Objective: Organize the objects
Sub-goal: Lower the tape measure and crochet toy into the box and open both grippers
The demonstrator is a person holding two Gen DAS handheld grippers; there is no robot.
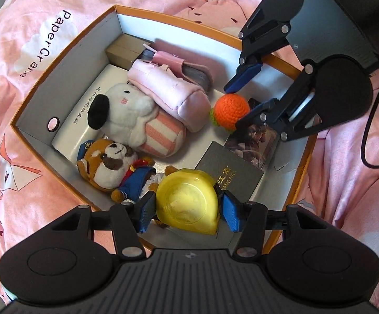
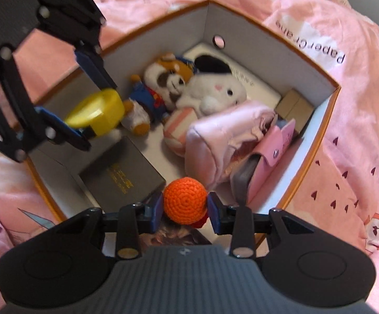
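Observation:
An orange-rimmed box [image 1: 66, 52] with white walls lies on a pink bedspread; it also shows in the right wrist view [image 2: 317, 157]. My left gripper [image 1: 186, 208] is shut on a yellow tape measure [image 1: 186, 202] and holds it over the box's near edge; the tape measure also shows in the right wrist view [image 2: 97, 113]. My right gripper [image 2: 185, 208] is shut on an orange crocheted ball [image 2: 184, 201] above the box's other side; the ball also shows in the left wrist view [image 1: 231, 111].
Inside the box lie a white plush dog [image 1: 126, 115], a brown plush in blue clothes [image 1: 111, 167], a pink pouch [image 1: 168, 94], a pink wallet [image 2: 270, 162], a dark booklet [image 1: 228, 175], a photo card [image 1: 254, 141] and a cardboard box [image 1: 122, 51]. A black cable [image 1: 369, 136] runs at the right.

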